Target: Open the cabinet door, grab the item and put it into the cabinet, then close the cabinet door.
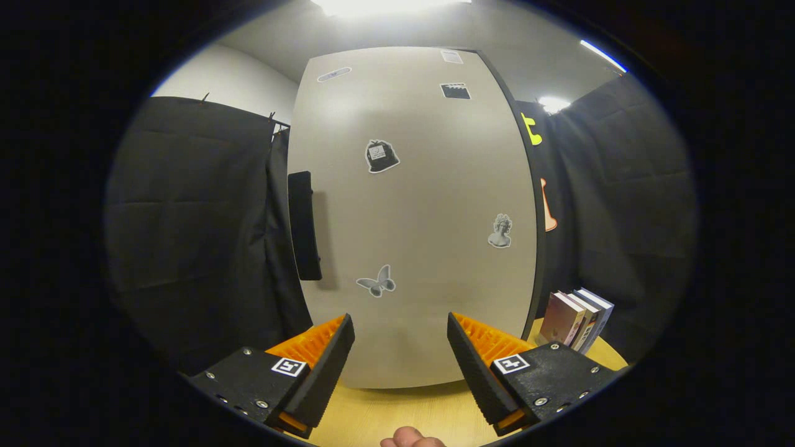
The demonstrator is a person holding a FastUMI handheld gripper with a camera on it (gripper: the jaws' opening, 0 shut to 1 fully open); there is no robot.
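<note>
A tall beige cabinet [413, 211] stands on the wooden table just ahead of my fingers. Its door is shut, with a black handle [304, 226] on the left edge and several stickers on the front. My gripper [400, 338] is open, its orange-and-black fingers spread wide and nothing between them. The fingertips sit close to the lower part of the door, right of the handle and below it. Books [576, 320] stand upright on the table to the right of the cabinet, beyond the right finger.
The light wooden table [397, 413] runs under the fingers up to the cabinet's base. Black cloth hangs on both sides of the cabinet. A fingertip of a person's hand [413, 439] shows at the table's near edge, below the fingers.
</note>
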